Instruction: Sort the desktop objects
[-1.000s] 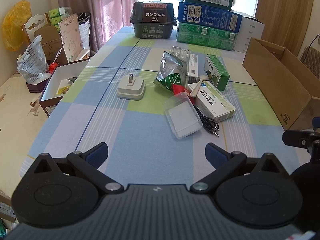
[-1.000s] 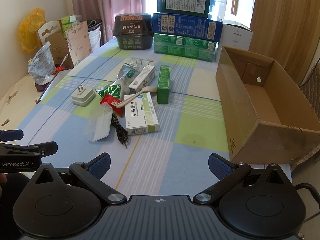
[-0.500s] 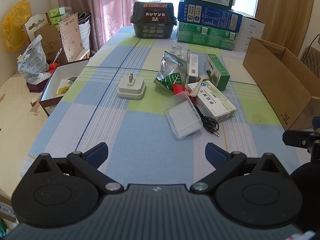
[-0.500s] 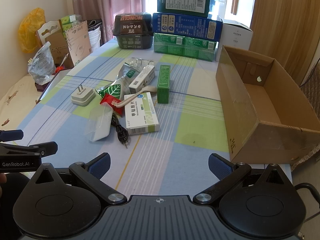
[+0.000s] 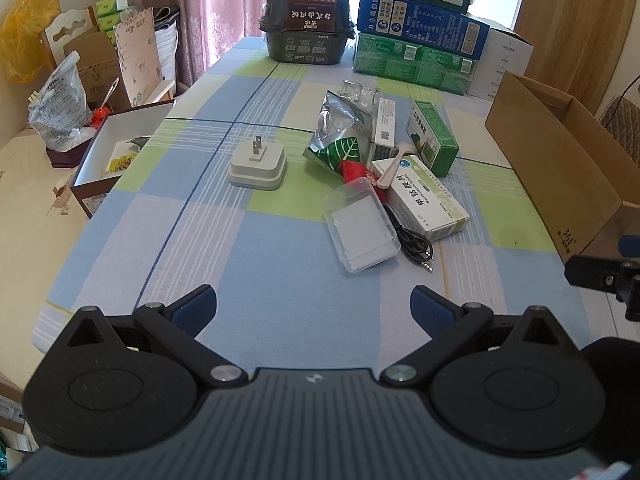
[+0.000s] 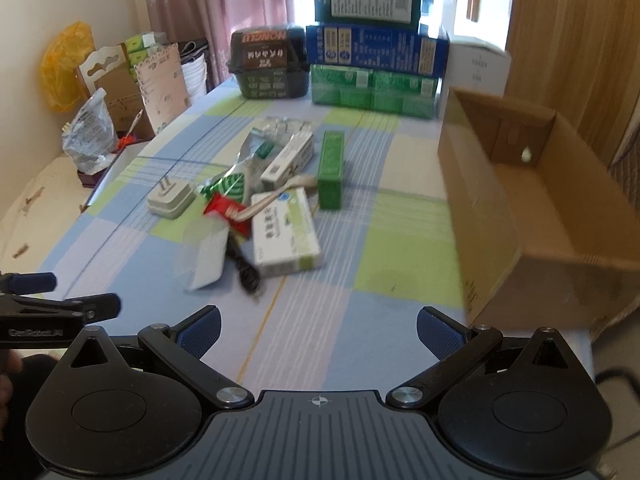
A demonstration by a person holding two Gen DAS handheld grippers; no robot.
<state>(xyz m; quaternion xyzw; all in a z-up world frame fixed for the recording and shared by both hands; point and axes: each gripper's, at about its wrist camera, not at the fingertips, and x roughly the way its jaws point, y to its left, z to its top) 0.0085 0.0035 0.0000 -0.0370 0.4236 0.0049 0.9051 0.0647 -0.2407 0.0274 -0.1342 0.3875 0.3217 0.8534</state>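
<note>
A pile of small objects lies mid-table: a white plug adapter (image 5: 258,163), a clear plastic case (image 5: 360,226), a black audio cable (image 5: 414,242), a white medicine box (image 5: 428,202), a green box (image 5: 432,138), a foil leaf-print pouch (image 5: 340,138) and a red packet (image 5: 354,170). An open cardboard box (image 6: 532,216) stands on the right. My left gripper (image 5: 314,310) is open above the near table edge, nothing between its fingers. My right gripper (image 6: 318,332) is open too, short of the medicine box (image 6: 286,234).
Stacked green and blue cartons (image 5: 416,36) and a black food container (image 5: 306,26) line the far end. Left of the table sit an open white box (image 5: 116,148), bags and cardboard. The checked tablecloth (image 5: 280,272) in front of the pile is bare.
The right wrist view has shifted forward and slightly left, with motion blur; the pile looks nearer. The left gripper has barely moved. Both stay open.
</note>
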